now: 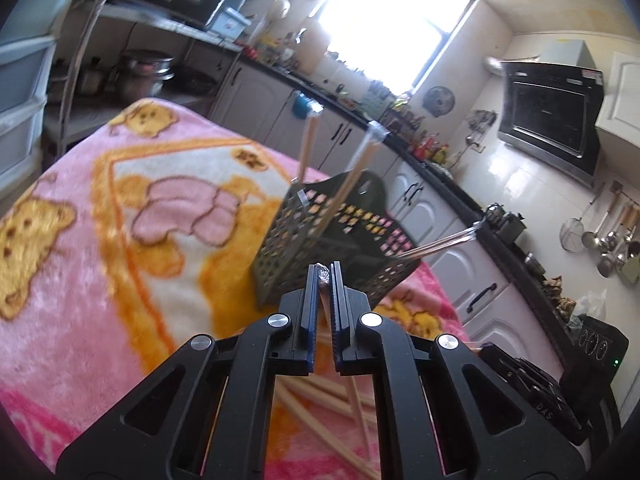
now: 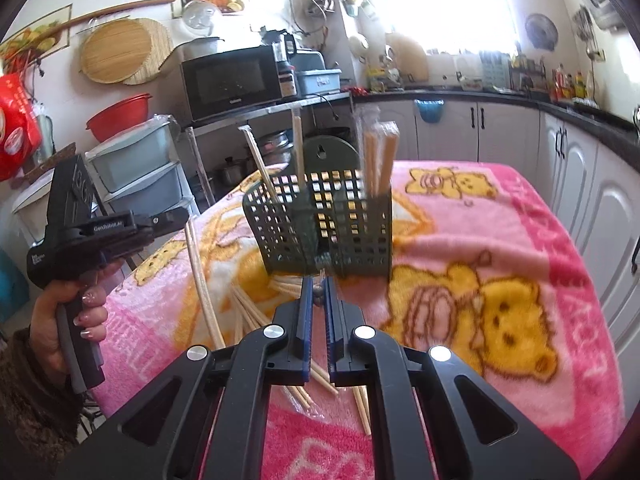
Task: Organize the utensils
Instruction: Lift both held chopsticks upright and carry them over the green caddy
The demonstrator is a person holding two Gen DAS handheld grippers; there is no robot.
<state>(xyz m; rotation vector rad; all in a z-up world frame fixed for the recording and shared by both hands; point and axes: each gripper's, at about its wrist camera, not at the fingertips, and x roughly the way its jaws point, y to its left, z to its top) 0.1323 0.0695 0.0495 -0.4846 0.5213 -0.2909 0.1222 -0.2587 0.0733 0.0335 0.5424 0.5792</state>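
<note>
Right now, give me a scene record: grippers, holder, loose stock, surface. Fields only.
left gripper: shut on a wrapped chopstick pair, wrapper end at its tips
right gripper: shut on a wrapped chopstick pair, seen between the pads
holder: dark green perforated basket, upright on the blanket
in holder: several wrapped chopstick pairs, standing or leaning
loose chopsticks: scattered on the blanket in front of the holder
blanket: pink, bear print, covers the table
person's hand: holds the left gripper's handle
</note>
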